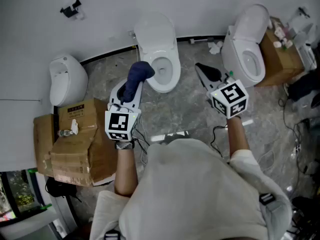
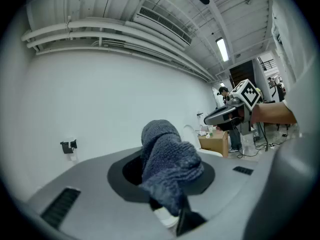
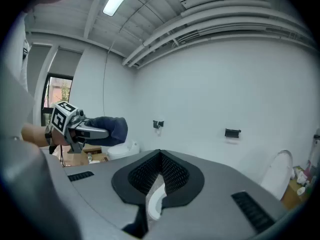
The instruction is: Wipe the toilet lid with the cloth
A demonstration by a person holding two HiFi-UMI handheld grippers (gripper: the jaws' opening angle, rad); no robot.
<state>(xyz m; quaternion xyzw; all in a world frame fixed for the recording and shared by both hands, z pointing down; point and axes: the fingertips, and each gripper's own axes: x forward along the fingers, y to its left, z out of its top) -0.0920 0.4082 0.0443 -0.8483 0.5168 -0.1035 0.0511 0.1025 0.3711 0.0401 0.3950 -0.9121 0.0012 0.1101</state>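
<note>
In the middle of the frame, the left gripper (image 1: 132,90) is pinching the dark blue knitted cloth (image 1: 139,74), bunched over its tips, and holding it just short of the white ceramic toilet's (image 1: 162,66) raised lid (image 1: 154,30) at top centre, seemingly ready for wiping, while the right gripper (image 1: 202,70), jaws pressed together and empty, is hanging to the right.

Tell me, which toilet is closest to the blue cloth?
The middle toilet, with its lid up, just beyond the cloth in the left tongs. The left toilet and right toilet stand farther off.

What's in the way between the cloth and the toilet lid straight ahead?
Nothing visible. The cloth, clamped in the left tongs, is in open air before the toilet, whose raised lid is bare.
</note>
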